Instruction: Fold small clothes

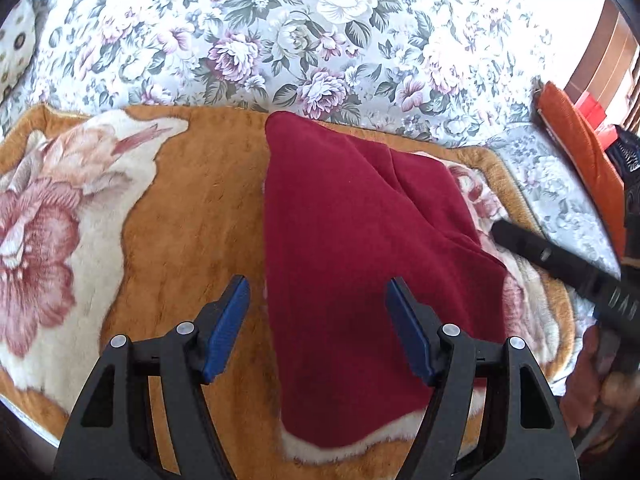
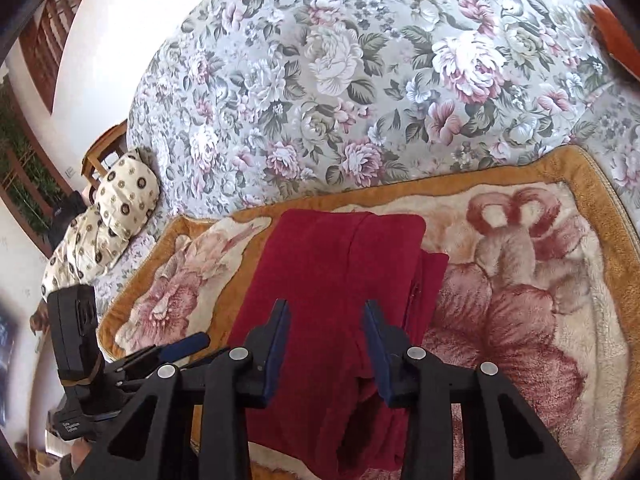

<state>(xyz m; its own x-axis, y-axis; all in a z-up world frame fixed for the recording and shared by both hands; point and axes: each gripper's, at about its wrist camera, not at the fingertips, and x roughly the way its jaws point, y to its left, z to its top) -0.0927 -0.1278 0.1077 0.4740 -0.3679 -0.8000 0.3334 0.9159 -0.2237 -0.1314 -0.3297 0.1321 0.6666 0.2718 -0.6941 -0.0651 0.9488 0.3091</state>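
- The dark red garment lies folded into a long strip on the plush orange-and-cream blanket, centre-right of the left wrist frame, one layer overlapping another.
- The blanket is spread over a floral bedspread.
- Left gripper hovers above the garment's near edge, tilted downward, jaws wide apart and holding nothing.
- Right gripper hangs over the cloth, jaws partly open, empty.

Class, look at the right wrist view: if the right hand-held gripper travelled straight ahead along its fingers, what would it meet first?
Most likely the dark red folded garment, which lies directly ahead of the right hand-held gripper on the plush floral blanket. Depth is hard to judge, but nothing shows between them.
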